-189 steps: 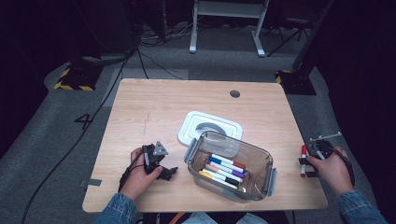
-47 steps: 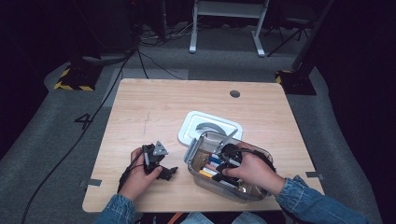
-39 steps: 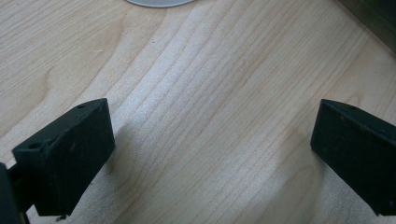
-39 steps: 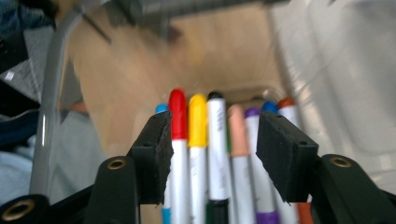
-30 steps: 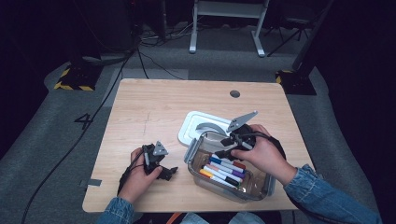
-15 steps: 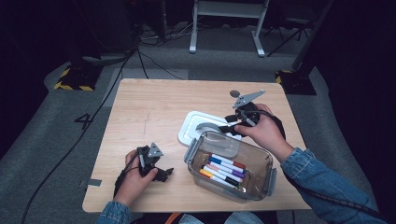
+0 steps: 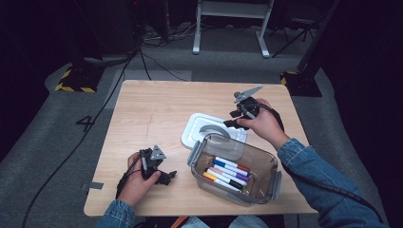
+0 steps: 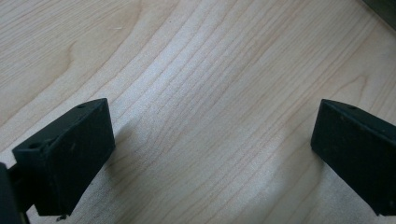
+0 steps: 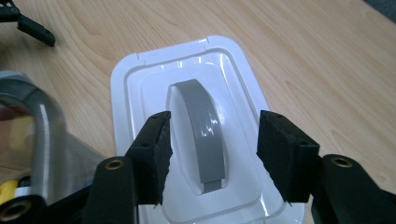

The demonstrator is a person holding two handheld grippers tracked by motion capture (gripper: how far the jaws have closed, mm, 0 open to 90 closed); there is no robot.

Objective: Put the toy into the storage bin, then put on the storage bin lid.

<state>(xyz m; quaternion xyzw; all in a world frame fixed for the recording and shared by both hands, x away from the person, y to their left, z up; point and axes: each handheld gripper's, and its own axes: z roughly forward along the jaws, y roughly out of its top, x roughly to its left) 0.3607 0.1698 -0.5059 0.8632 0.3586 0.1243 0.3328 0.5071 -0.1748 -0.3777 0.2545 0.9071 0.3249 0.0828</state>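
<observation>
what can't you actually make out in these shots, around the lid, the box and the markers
- White lid: in the high view its near edge is covered by the clear box.
- Lid handle: in the right gripper view its near end is cut off by the right gripper, whose jaws stand open and clear of it.
- Markers: too small in the high view to read any print; the box's front wall blurs their tips.

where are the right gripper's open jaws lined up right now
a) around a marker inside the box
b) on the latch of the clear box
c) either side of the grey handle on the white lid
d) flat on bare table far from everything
c: in the right gripper view the right gripper has its open jaws flanking the grey handle of the white lid, with gaps on both sides.
</observation>
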